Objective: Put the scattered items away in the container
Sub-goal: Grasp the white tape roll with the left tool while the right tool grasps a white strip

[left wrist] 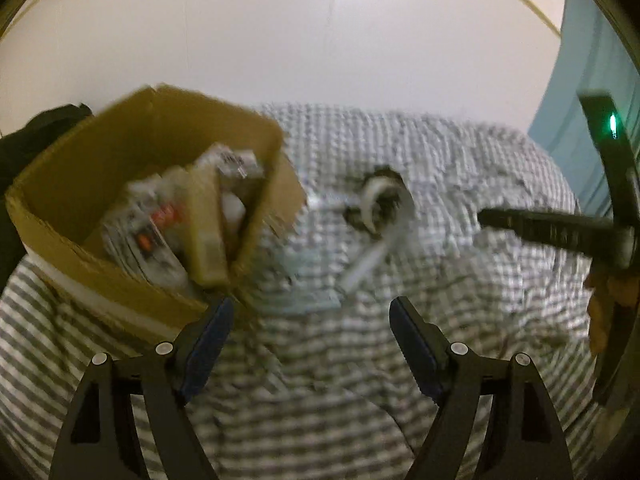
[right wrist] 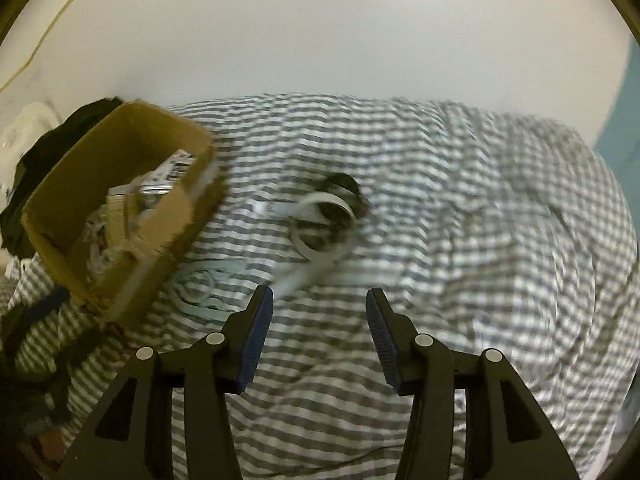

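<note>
An open cardboard box (left wrist: 60, 196) (right wrist: 72, 184) stands on the checked bedcover at the left, with several packets and papers inside. To its right lies a coiled white cable (left wrist: 378, 200) (right wrist: 324, 220) on something dark, and a pale blue flat item (left wrist: 304, 280) (right wrist: 208, 284) lies nearer. My left gripper (left wrist: 312, 304) is open and empty, just right of the box's near corner. My right gripper (right wrist: 319, 292) is open and empty, a little short of the cable. One black finger (left wrist: 528, 224) of the right gripper shows at the right edge of the left wrist view.
The grey and white checked bedcover (right wrist: 460, 240) is rumpled and spreads to the right. Dark clothing (right wrist: 40, 160) lies behind the box and more dark cloth (right wrist: 52, 344) at the lower left. A white wall (right wrist: 320, 40) rises behind, with a teal surface (left wrist: 592, 80) at the right.
</note>
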`<action>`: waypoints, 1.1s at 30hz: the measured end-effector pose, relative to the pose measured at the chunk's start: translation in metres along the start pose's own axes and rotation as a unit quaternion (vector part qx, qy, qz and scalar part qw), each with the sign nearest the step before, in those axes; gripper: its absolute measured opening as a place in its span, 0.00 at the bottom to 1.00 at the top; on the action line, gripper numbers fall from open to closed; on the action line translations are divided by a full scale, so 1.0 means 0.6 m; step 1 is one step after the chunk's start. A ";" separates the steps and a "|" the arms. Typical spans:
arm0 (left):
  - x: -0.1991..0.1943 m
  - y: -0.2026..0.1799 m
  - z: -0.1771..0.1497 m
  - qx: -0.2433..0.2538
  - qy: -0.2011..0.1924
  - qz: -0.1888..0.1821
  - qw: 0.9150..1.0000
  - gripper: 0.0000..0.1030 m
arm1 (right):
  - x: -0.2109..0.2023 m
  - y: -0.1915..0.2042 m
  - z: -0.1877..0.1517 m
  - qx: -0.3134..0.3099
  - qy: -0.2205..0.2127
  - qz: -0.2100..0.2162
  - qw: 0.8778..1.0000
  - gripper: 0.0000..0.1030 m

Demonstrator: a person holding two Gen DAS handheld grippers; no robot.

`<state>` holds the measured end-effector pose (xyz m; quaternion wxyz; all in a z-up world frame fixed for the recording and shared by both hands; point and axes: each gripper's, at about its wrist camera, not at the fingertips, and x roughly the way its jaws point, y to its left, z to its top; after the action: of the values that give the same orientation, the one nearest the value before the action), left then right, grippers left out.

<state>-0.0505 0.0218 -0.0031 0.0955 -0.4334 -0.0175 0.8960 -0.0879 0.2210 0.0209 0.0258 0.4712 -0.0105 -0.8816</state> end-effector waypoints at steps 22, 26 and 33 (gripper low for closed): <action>0.289 -0.111 0.119 -0.008 0.034 0.023 0.999 0.81 | 0.153 -0.157 0.015 0.131 0.008 0.023 0.991 0.51; 0.344 -0.099 0.147 -0.029 0.039 0.002 0.999 0.34 | 0.188 -0.174 0.018 0.149 0.015 0.027 0.988 0.51; 0.303 -0.060 0.149 -0.023 0.026 0.014 0.999 0.06 | 0.233 -0.133 0.012 0.125 0.048 0.033 0.990 0.51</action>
<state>-0.2248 0.0959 -0.0839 0.0732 -0.4589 -0.0292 0.8850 -0.1739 0.2928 -0.0945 -0.0032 0.5121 -0.1347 -0.8483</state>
